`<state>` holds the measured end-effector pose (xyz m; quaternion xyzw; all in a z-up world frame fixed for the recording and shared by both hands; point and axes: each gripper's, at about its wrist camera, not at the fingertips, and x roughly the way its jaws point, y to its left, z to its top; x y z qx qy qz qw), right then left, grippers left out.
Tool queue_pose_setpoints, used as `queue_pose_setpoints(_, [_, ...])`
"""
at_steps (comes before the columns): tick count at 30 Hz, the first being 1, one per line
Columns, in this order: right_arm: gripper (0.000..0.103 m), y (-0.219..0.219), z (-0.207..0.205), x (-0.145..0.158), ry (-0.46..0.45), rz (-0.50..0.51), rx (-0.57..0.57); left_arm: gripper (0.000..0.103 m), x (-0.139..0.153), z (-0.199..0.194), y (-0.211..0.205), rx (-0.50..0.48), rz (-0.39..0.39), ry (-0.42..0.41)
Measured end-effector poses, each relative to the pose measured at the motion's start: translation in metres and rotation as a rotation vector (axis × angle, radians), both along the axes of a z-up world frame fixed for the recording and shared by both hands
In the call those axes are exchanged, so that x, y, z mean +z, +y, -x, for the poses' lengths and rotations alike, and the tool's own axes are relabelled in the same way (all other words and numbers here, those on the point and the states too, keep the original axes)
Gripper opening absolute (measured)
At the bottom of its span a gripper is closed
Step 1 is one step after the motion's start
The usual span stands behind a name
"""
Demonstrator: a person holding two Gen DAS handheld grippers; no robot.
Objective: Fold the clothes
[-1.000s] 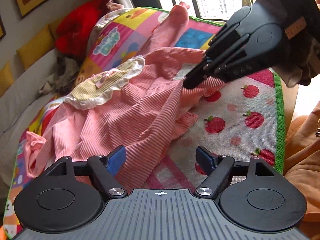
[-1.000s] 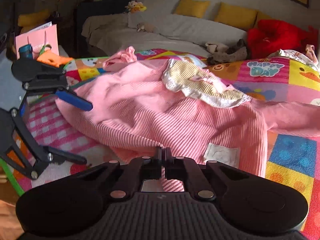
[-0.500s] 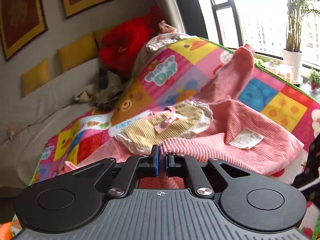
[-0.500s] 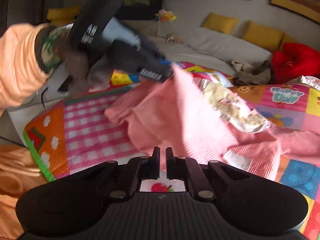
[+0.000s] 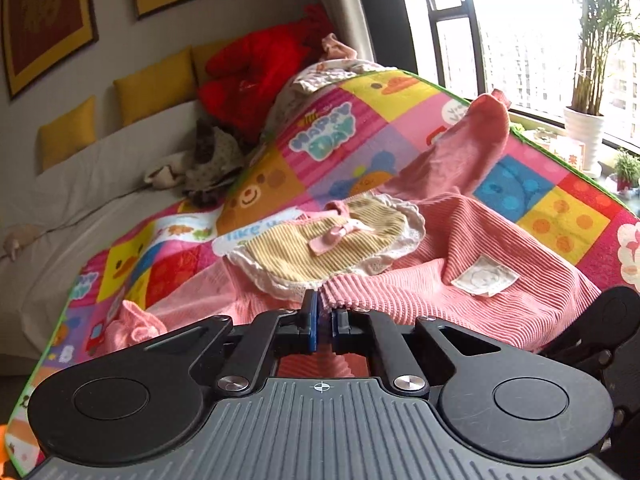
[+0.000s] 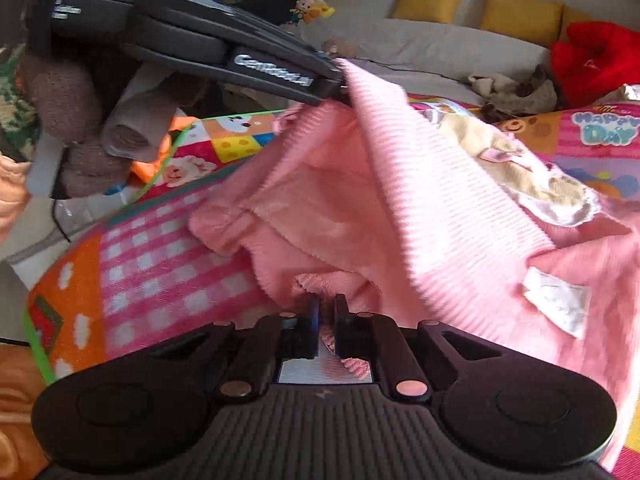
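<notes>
Where a second ago the left gripper (image 5: 323, 322) stood wide over the play mat (image 5: 552, 216), it is now clamped on the hem of the pink ribbed dress (image 5: 520, 300) and lifted — hem raised in a peak. Right gripper (image 6: 327, 326): also clenched on a lower edge of the dress, as before. Dress: spread across the mat, frilled collar (image 5: 328, 246) uppermost. Both corners secured — a first fold looks ready to begin.
</notes>
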<state>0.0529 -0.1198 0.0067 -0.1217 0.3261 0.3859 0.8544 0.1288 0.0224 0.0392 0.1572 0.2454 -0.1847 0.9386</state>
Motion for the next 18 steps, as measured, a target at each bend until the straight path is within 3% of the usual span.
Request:
queue_pose_setpoints(5, [0.011,0.017,0.039,0.005,0.002,-0.007,0.171,0.007,0.001,-0.001,0.0,0.002,0.022,0.006])
queue_pose_setpoints(7, [0.017,0.006,0.052,0.016,-0.033,-0.017,0.181,0.007,0.001,-0.001,0.001,0.006,0.026,0.007])
queue_pose_setpoints(10, [0.019,-0.021,0.055,0.023,-0.05,0.019,0.122,0.007,0.0,-0.002,0.002,0.01,0.03,0.008])
queue_pose_setpoints(13, [0.019,-0.043,0.044,0.014,0.005,0.096,0.053,0.007,0.001,-0.003,0.003,0.013,0.04,0.006])
queue_pose_setpoints(18, [0.019,-0.079,0.024,0.02,-0.087,0.135,-0.123,0.007,0.001,-0.002,0.005,0.017,0.043,0.008])
